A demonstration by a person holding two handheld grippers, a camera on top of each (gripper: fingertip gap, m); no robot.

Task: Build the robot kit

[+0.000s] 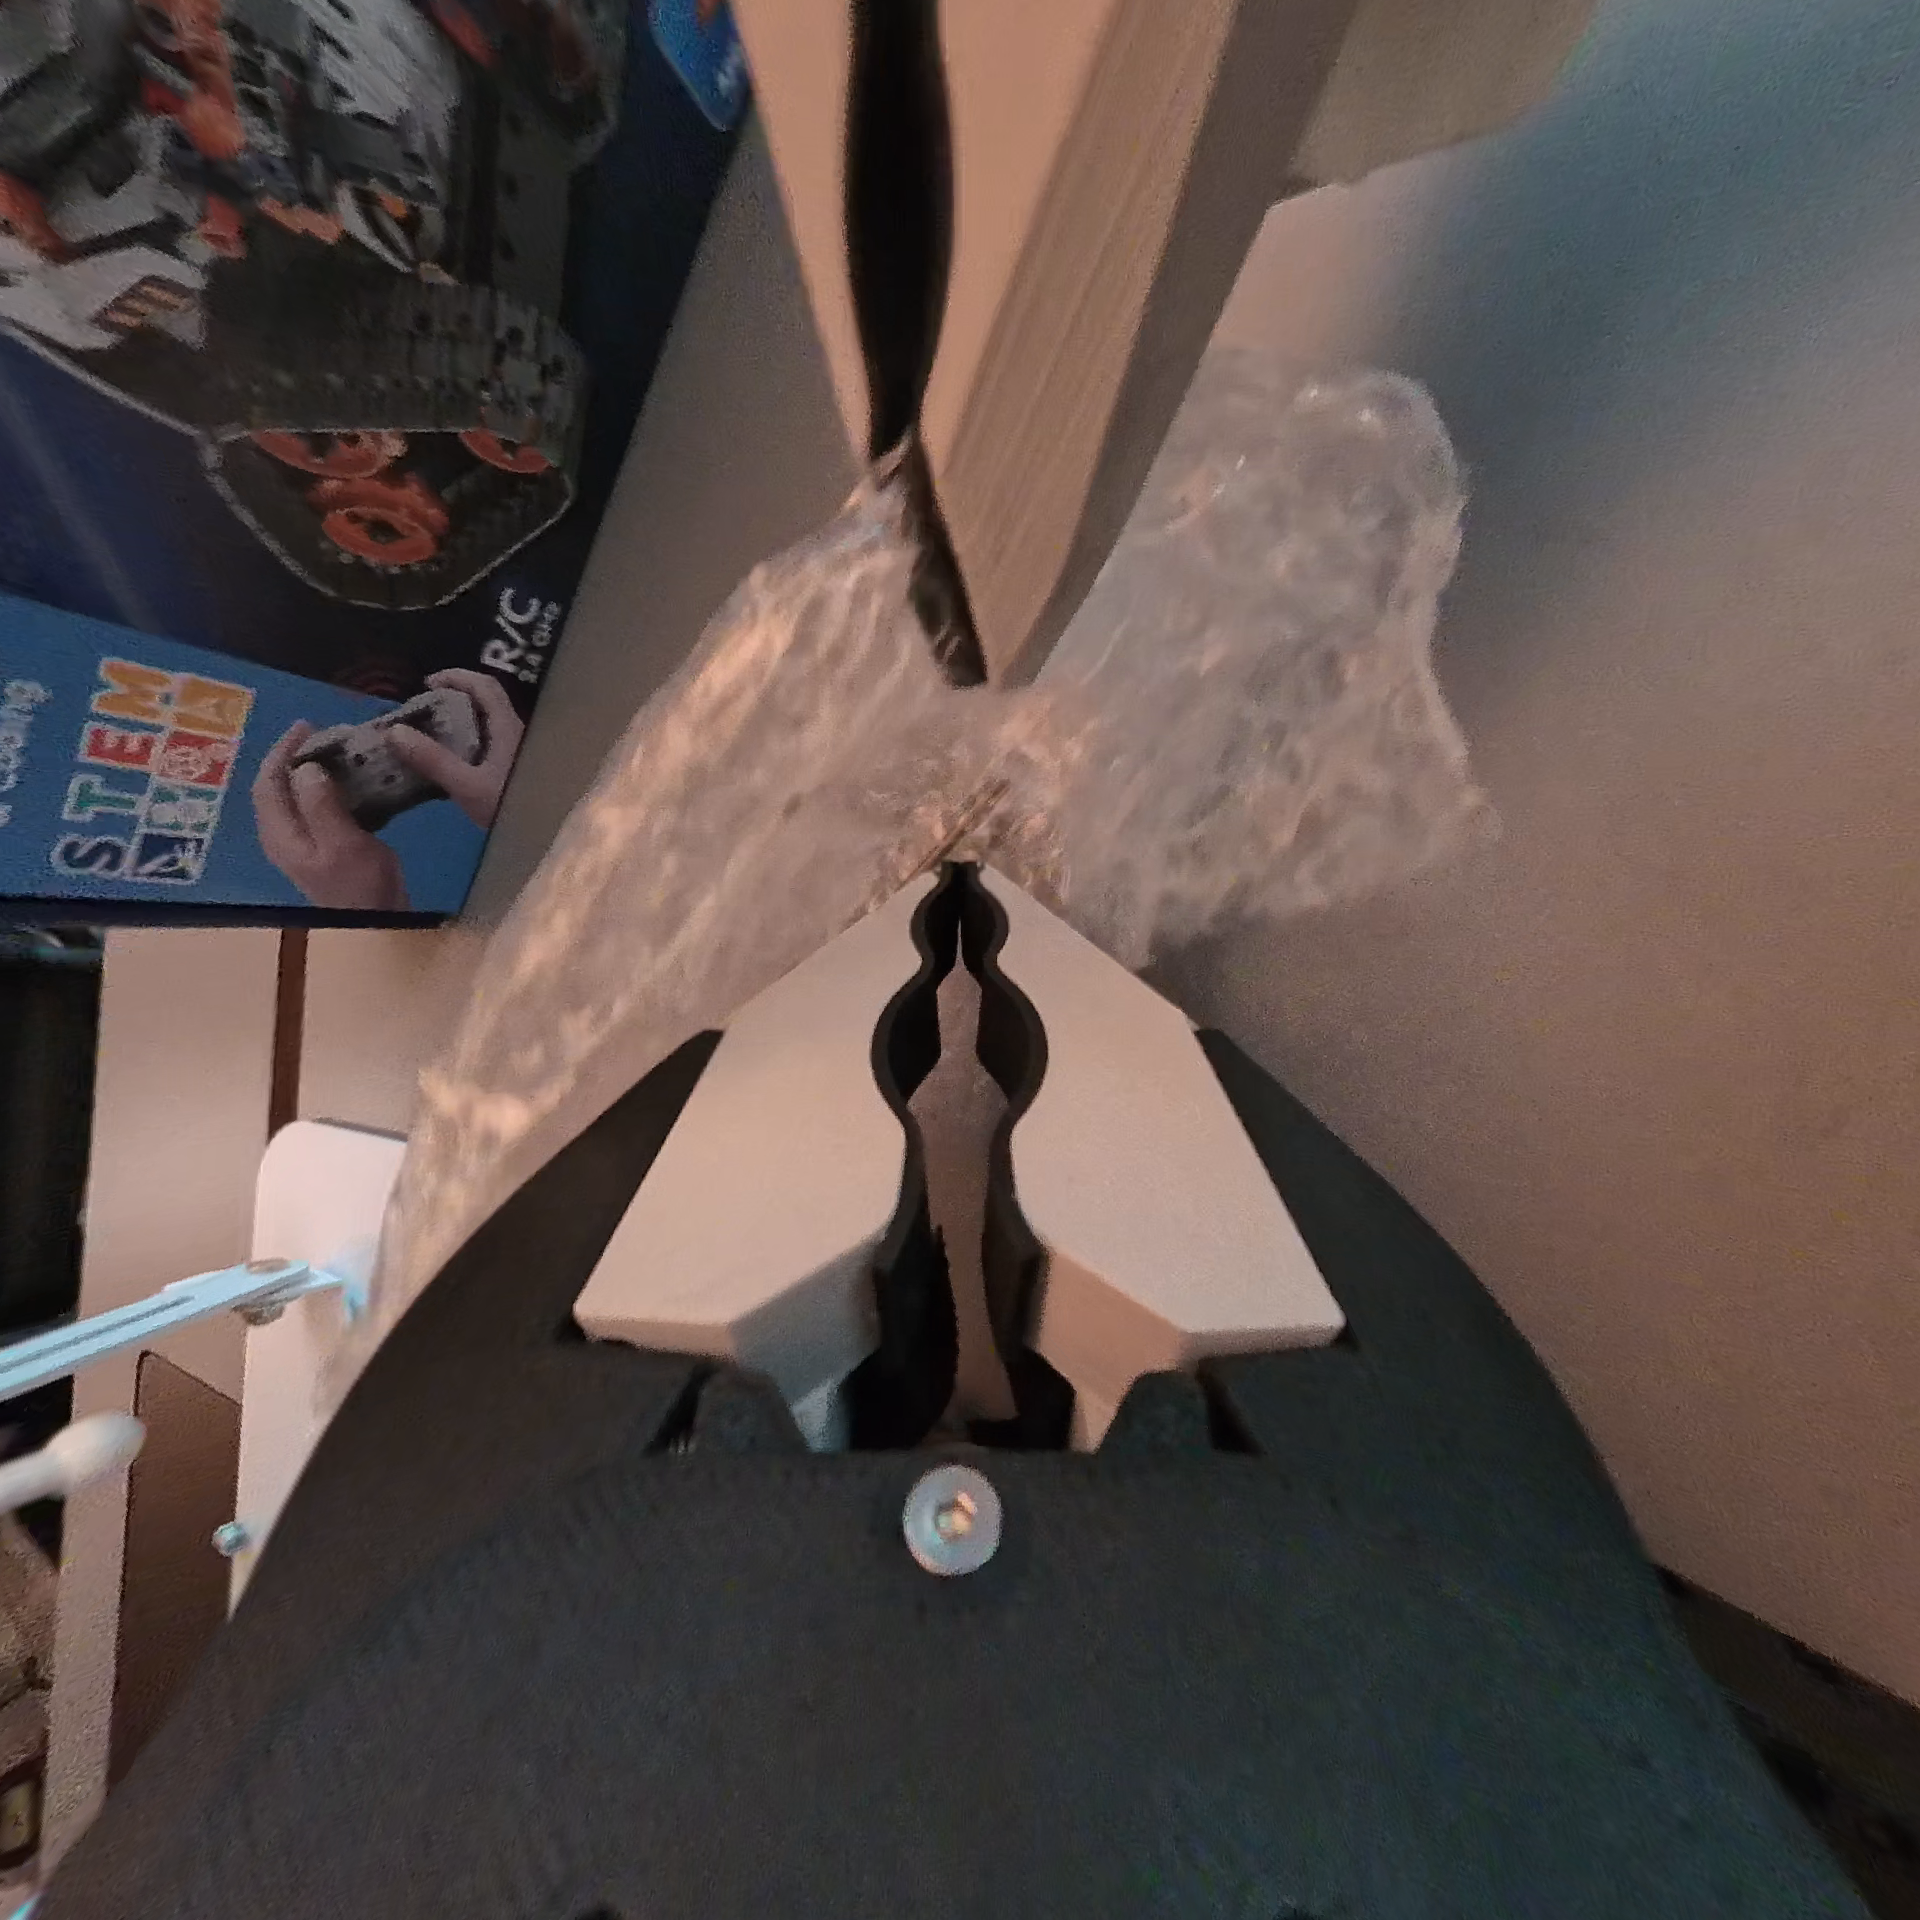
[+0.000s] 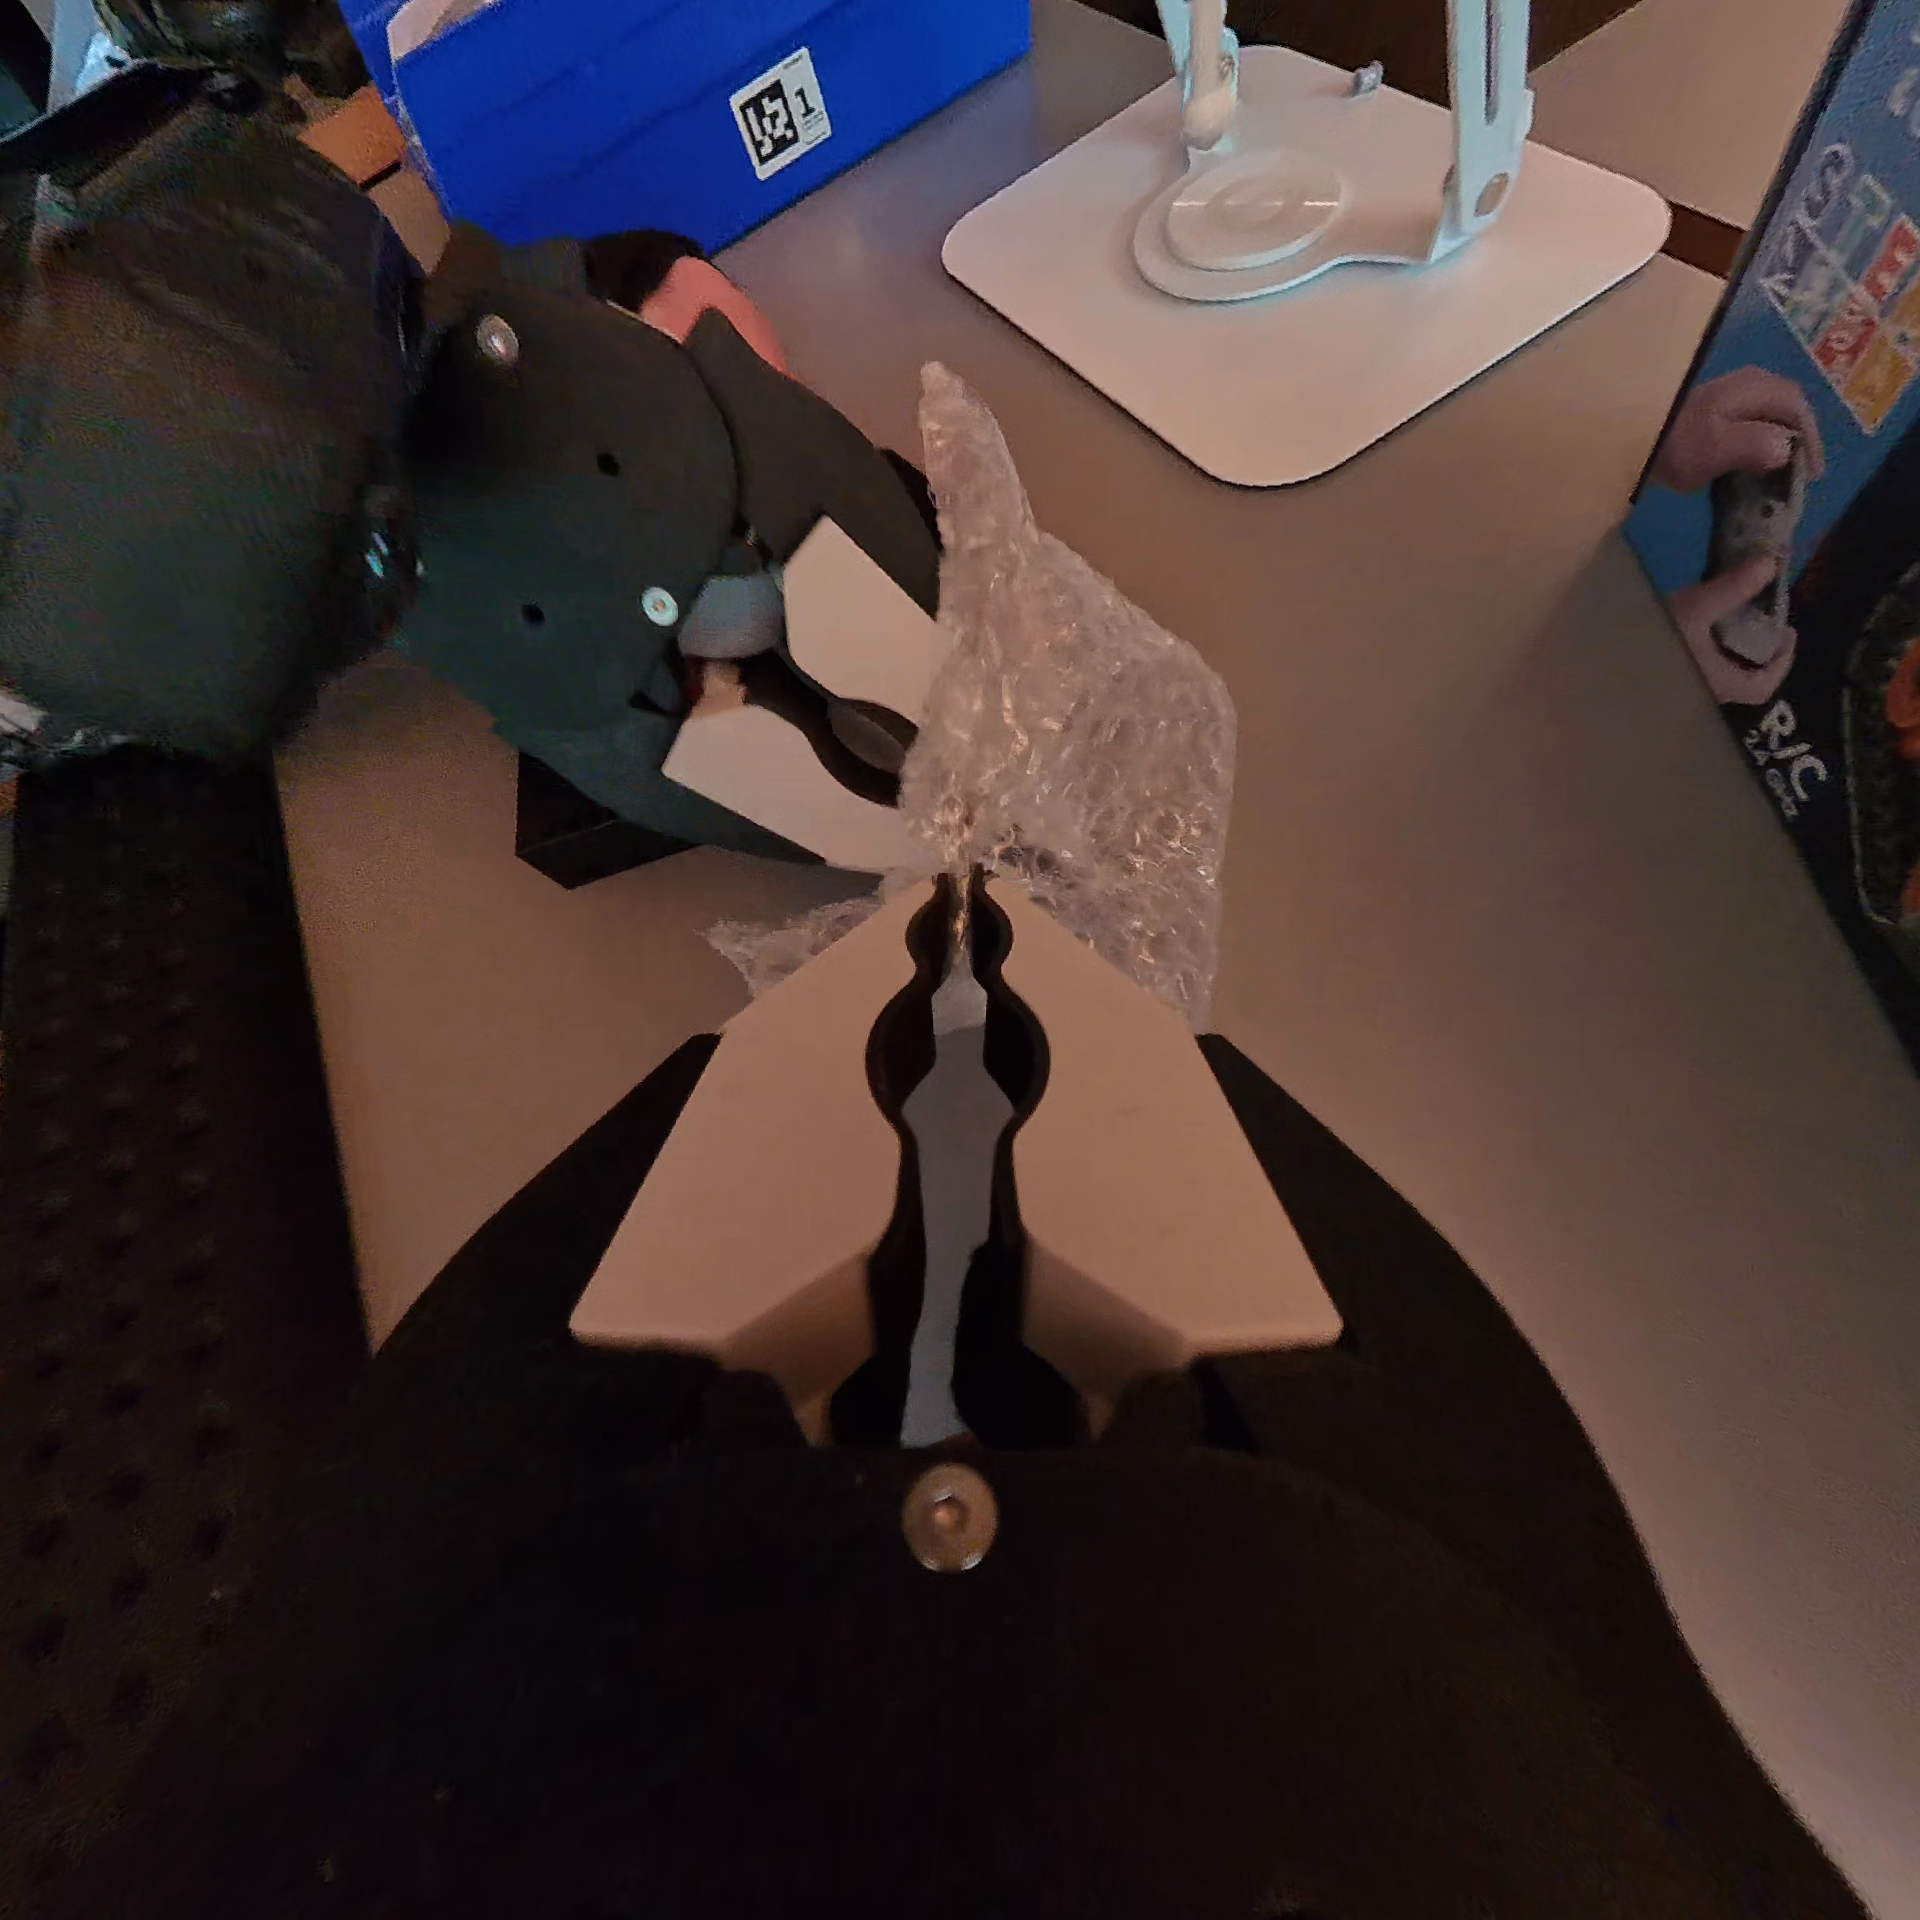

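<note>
Bubble wrap sheet (image 2: 1060, 717): clear plastic, small raised blisters, crinkled, catching glints of light. Irregular outline, with one corner rising to a narrow point. It is held up off the counter (image 2: 1455, 831), stretched between both tools; a small flap hangs below the grip on the left of the right wrist view.

Left hand-held gripper (image 1: 958, 871): black body, pale wedge-shaped finger blocks, wavy black inner pads. Clenched on the bubble wrap (image 1: 831, 769), tips pinched together at the sheet's edge. In the right wrist view the same tool (image 2: 914, 727) comes in from the left and meets the sheet's left side.

Right hand-held gripper (image 2: 961, 883): same build. Clenched on the sheet's lower edge, plastic caught between the tips.

Counter: smooth, matte, grey-beige.

Surroundings: blue printed carton (image 2: 1808, 499), glossy, standing at the counter's right edge, pictures of a tracked toy vehicle on it. White stand (image 2: 1309, 281), flat base plate with rounded corners, slim slotted uprights, toward the far edge. Blue box (image 2: 623, 114) bearing a black-and-white square marker, at the far left corner.
</note>
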